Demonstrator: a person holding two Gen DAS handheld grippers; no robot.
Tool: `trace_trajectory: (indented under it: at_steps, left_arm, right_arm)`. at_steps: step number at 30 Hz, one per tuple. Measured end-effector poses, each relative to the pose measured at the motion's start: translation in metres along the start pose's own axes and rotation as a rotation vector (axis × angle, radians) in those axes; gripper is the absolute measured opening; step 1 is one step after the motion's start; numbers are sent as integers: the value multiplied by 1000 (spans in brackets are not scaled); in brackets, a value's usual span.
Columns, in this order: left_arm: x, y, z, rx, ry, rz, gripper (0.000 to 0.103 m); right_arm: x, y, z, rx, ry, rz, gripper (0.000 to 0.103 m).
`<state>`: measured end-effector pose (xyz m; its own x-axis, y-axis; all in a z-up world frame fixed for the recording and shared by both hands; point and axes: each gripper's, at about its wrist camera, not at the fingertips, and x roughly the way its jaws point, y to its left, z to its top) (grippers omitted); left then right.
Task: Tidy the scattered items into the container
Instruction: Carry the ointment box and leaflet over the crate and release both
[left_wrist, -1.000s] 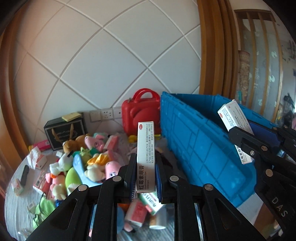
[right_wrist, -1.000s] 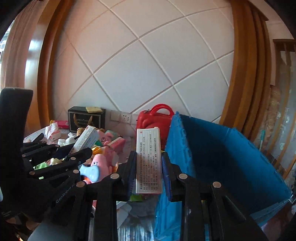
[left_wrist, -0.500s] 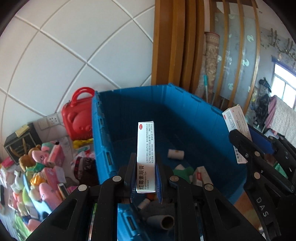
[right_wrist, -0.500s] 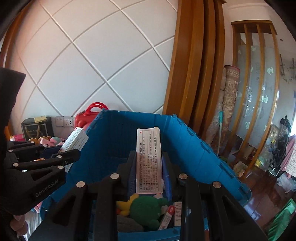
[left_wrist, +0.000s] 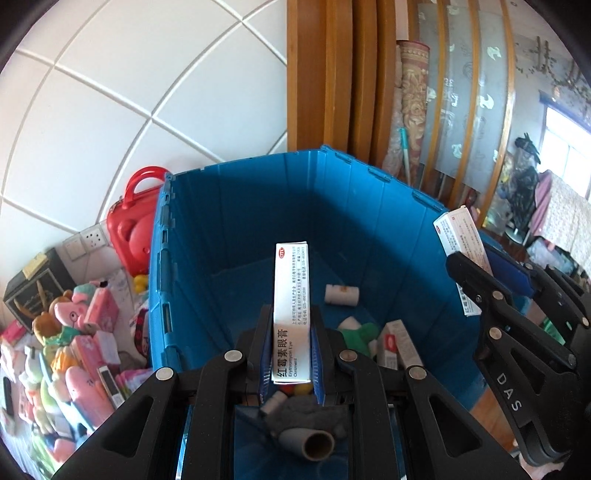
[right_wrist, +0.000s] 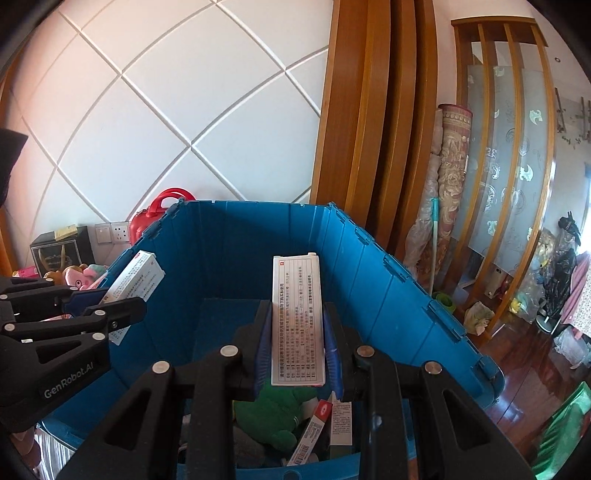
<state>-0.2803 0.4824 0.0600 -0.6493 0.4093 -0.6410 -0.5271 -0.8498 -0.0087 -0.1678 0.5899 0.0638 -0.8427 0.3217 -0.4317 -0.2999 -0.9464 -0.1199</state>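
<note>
Left wrist view: both claws over the blue container (left_wrist: 192, 258)
Left claw (left_wrist: 291, 350) clenched on an ointment box (left_wrist: 290, 295); right claw (right_wrist: 297, 343) clenched on a white carton (right_wrist: 297, 317), both above the container's inside

Both views are fisheye cameras riding on hand-held grippers, each looking forward and downward along its own two black fingers into the open blue plastic crate (left_wrist: 369, 221) from close above its near rim. The left wrist view faces the crate with the right gripper (left_wrist: 476, 295) at its right edge; the right wrist view shows the left gripper (right_wrist: 110, 306) at its left edge. Both share the crate's interior, the white diamond-panelled wall (right_wrist: 184, 110) and the red plastic carry case (left_wrist: 129, 221).
</note>
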Motion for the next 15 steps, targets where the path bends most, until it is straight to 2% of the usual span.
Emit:
trace_trajectory:
  at_steps: [6,8,9,10,12,14,15]
  left_arm:
    - [-1,-1,-4,4,6,13,18]
    - [-3,-3,-5,13,3,14,33]
    - [-5,-4,-5,15,-3,16,57]
    - [-7,-4,-6,14,-16,26,76]
    - [-12,-5,-8,13,-39,44,80]
    - [-14,-5,-8,11,-34,38,80]
    - [-14,-4,-7,8,-32,38,81]
  right_arm:
    - [0,-2,-3,8,6,1,26]
    - [-1,-3,-4,13,7,-9,26]
    - [-1,-4,-4,15,10,-11,26]
    - [0,-5,-5,17,16,-12,26]
    - [1,-6,-5,23,28,-18,28]
    - [2,-10,-6,43,32,-27,42]
    - [3,-12,-5,53,33,-26,63]
